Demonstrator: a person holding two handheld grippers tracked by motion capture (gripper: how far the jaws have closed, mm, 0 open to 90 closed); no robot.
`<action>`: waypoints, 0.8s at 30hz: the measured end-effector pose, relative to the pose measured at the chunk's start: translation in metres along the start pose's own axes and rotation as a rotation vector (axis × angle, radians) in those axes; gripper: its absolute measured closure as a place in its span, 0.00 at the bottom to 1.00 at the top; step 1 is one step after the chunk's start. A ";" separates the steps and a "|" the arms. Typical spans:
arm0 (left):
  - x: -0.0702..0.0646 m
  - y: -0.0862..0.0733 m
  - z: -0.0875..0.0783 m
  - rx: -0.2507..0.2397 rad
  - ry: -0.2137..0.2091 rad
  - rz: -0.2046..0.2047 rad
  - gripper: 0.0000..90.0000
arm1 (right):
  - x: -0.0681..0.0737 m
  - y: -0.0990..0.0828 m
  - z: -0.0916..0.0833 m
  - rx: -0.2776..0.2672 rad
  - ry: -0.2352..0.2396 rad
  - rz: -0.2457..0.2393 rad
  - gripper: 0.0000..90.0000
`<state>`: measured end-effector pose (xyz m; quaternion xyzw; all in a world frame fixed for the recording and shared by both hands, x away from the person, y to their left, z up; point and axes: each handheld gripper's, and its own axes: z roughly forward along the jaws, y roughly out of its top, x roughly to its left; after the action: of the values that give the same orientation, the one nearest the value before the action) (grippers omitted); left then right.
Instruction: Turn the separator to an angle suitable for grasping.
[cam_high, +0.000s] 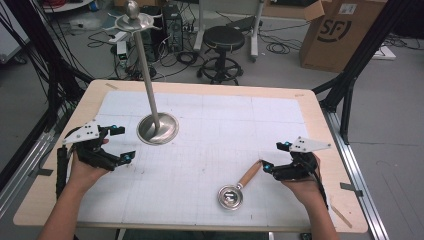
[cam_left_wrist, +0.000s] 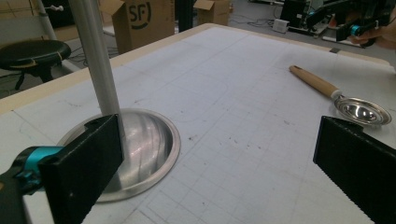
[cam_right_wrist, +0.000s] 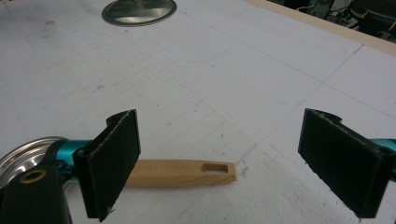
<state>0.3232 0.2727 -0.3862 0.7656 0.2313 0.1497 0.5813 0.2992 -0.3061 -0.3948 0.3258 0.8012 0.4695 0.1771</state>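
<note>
White gridded paper covers the wooden table (cam_high: 320, 125), and beyond its far edge sit a black stool (cam_high: 223, 40) and a cardboard box (cam_high: 340, 30) on the grey floor. Near the table's left side my left gripper (cam_high: 117, 144) hangs above the paper, carried in my left hand (cam_high: 85, 167) with the forearm coming up from the bottom edge; its jaws point toward the middle of the table and stand spread apart, gripping nothing. Just beyond them rises the metal stand (cam_high: 157, 127), a round shiny base with a slim pole leaning up to a hooked crown at the top; in the left gripper view the pole (cam_left_wrist: 95, 56) stands right behind my left jaw, and I cannot tell whether they touch. On the right side my right gripper (cam_high: 275, 156) sits low over the paper, my right hand (cam_high: 302, 187) wrapped around its body, wrist bent inward so the jaws aim leftward at the small ladle (cam_high: 239, 186). That ladle lies flat on the paper near the front edge, its steel bowl toward me and its wooden handle (cam_right_wrist: 182, 173) slanting up toward my right jaws. In the right gripper view the handle's slotted end lies on the paper between my two released jaws, closer to the left one, with neither pad pressing on it.
</note>
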 end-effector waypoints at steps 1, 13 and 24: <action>0.000 -0.001 0.002 0.008 0.002 -0.002 0.03 | -0.001 -0.002 -0.001 0.004 -0.003 0.000 0.13; 0.003 0.001 0.009 0.004 -0.009 0.001 0.03 | 0.006 -0.004 -0.004 0.021 0.004 -0.022 0.17; 0.003 0.001 0.010 0.007 -0.009 0.006 0.03 | 0.010 -0.006 -0.002 0.073 0.090 -0.061 0.46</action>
<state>0.3314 0.2657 -0.3883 0.7689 0.2270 0.1474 0.5793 0.2892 -0.3027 -0.3989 0.2863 0.8345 0.4485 0.1431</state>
